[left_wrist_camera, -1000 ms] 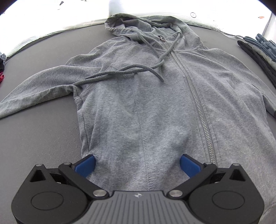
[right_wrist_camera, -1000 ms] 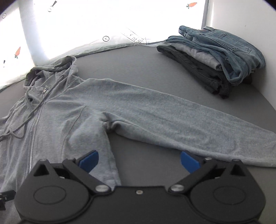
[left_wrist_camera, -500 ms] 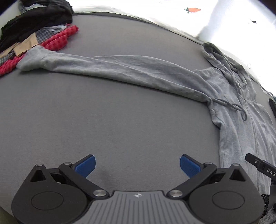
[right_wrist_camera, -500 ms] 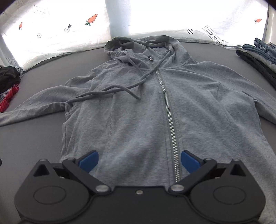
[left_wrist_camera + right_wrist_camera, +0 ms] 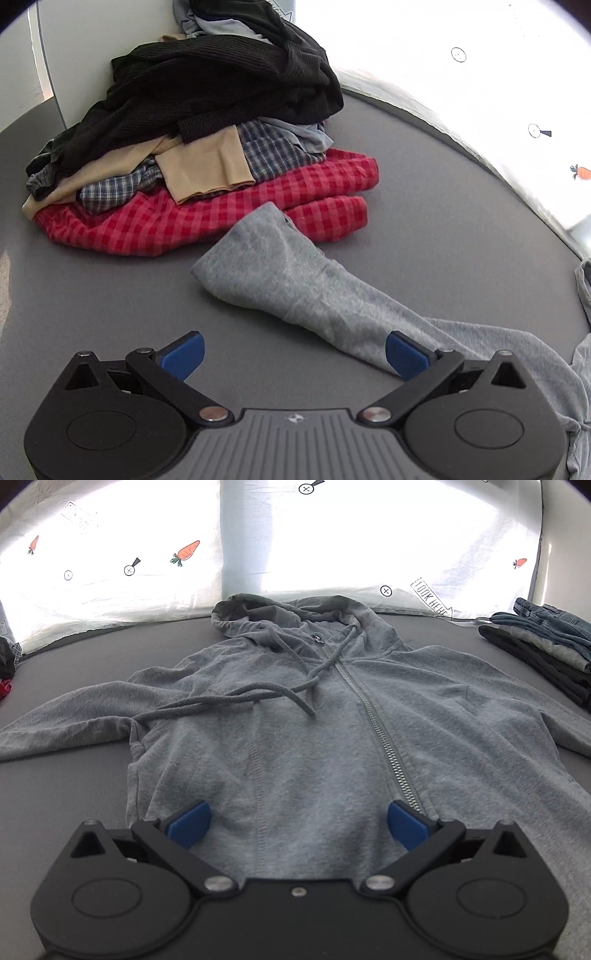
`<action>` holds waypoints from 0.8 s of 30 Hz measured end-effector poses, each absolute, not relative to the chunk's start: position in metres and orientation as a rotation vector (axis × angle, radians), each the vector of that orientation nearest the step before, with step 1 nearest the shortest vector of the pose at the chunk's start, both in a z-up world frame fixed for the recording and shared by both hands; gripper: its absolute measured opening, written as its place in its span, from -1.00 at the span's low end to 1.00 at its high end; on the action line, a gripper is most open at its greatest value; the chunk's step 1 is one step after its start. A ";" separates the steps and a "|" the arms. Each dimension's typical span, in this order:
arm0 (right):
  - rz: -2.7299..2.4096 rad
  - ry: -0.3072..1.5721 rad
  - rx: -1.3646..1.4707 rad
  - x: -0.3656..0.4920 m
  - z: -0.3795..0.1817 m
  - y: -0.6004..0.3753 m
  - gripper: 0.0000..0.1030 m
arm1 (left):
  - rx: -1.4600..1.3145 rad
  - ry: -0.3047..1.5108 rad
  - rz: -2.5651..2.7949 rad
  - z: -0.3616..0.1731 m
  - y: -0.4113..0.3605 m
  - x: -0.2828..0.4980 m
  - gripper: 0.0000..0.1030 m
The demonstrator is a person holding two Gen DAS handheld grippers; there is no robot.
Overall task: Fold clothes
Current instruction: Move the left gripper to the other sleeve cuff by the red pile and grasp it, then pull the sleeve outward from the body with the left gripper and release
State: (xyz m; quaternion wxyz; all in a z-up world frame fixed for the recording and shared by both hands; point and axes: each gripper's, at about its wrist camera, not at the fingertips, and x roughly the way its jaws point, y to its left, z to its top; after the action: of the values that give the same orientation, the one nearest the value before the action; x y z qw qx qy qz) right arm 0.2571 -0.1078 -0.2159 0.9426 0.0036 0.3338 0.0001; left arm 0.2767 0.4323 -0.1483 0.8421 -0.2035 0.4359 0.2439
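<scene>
On the grey work surface [image 5: 66, 797] a grey zip hoodie [image 5: 314, 738] lies flat, front up, zipper [image 5: 373, 716] closed, hood at the far edge, drawstrings [image 5: 236, 698] trailing toward the left armpit. The right gripper [image 5: 297, 825] hangs over the near hem, jaws spread wide, gripping nothing. The left gripper [image 5: 293, 354] is likewise spread and empty, above the surface near the hoodie's left sleeve [image 5: 280, 280], whose cuff touches a pile of unfolded clothes [image 5: 199, 147] at far left. A folded stack of jeans [image 5: 543, 642] sits at far right.
</scene>
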 end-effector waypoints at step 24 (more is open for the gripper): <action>-0.008 0.680 0.011 0.257 -0.217 -0.106 1.00 | -0.507 0.670 0.397 -0.118 0.435 0.201 -0.70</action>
State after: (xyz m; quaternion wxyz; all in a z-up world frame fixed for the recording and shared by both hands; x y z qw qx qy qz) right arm 0.2574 -0.1065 -0.2171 0.9427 0.0056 0.3336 -0.0039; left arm 0.2009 0.4351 -0.1177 0.8940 -0.2445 0.3231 0.1914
